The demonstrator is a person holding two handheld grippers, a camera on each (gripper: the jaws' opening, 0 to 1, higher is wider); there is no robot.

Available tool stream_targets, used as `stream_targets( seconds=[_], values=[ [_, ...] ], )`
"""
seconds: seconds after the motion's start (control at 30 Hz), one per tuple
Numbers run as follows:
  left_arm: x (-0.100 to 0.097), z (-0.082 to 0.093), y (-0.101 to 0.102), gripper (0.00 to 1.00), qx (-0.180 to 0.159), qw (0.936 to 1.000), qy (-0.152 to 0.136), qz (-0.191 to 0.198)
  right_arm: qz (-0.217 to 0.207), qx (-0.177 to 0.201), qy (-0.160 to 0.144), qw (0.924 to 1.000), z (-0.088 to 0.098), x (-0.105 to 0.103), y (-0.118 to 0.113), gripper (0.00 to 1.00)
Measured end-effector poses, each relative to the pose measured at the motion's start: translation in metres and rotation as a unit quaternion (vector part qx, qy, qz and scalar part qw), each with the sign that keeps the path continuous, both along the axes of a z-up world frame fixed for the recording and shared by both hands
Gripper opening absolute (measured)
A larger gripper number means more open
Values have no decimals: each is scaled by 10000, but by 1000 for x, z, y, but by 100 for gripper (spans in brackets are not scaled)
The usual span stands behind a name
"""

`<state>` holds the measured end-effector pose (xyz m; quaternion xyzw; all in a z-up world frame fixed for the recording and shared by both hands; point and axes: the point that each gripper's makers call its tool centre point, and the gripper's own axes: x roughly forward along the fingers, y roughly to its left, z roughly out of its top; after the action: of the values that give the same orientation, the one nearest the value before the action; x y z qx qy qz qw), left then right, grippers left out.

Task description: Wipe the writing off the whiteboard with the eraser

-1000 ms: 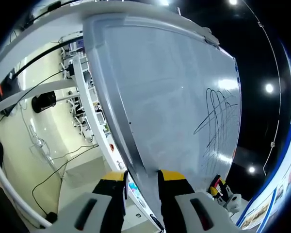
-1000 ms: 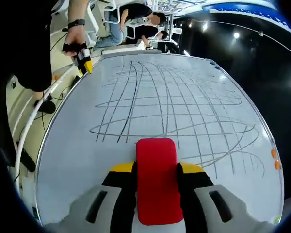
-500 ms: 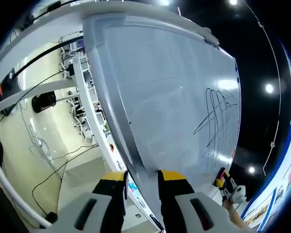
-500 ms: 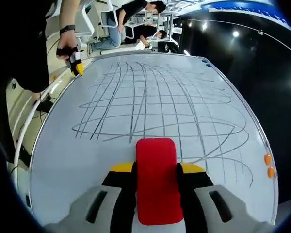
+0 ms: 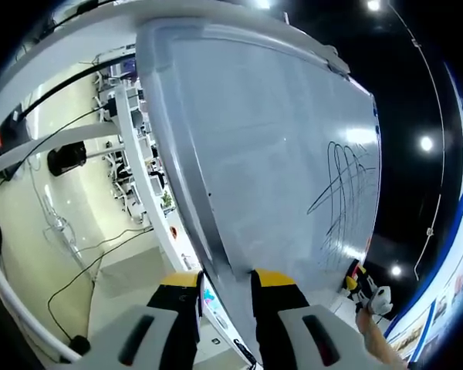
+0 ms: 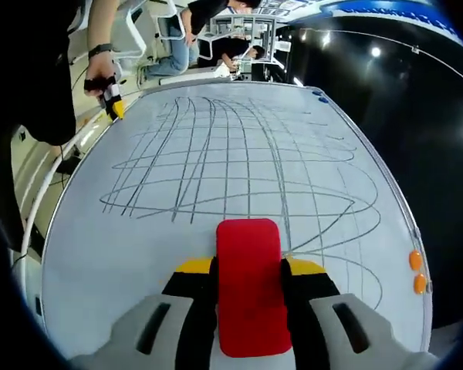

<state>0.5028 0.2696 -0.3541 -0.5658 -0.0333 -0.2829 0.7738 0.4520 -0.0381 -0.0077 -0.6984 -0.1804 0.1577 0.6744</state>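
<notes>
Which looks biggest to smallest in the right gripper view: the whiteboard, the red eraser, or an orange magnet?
1. whiteboard
2. red eraser, held in the right hand-held gripper; it sits nearest the camera, so it looks larger than it is
3. orange magnet at the board's edge

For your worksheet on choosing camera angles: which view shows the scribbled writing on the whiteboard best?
The right gripper view: the writing spreads across the whiteboard face-on, beyond the red eraser. The left gripper view sees the board edge-on, with just a few strokes near its far side.
</notes>
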Motion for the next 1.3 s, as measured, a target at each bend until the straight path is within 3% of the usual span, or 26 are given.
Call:
stream_targets(
  seconds=[0.17, 0.53, 0.77, 1.0, 1.3],
  values=[
    [-1, 0, -1, 27, -35, 10000, -6, 9, -47, -150, 44, 9999, 3, 1, -1, 34],
    [-2, 1, -1, 27, -15, 10000, -9, 36, 15, -65, -33, 10000, 4, -1, 0, 35],
    [-1, 0, -2, 27, -261, 9993, -258, 47, -82, 144, -168, 9997, 5, -1, 1, 36],
    [1, 4, 1, 27, 43, 9981, -622, -27, -75, 259, -264, 9993, 7, -7, 2, 36],
    [-2, 0, 3, 23, 149, 9977, -643, -125, 74, 183, -303, 9993, 7, -13, 5, 36]
  ],
)
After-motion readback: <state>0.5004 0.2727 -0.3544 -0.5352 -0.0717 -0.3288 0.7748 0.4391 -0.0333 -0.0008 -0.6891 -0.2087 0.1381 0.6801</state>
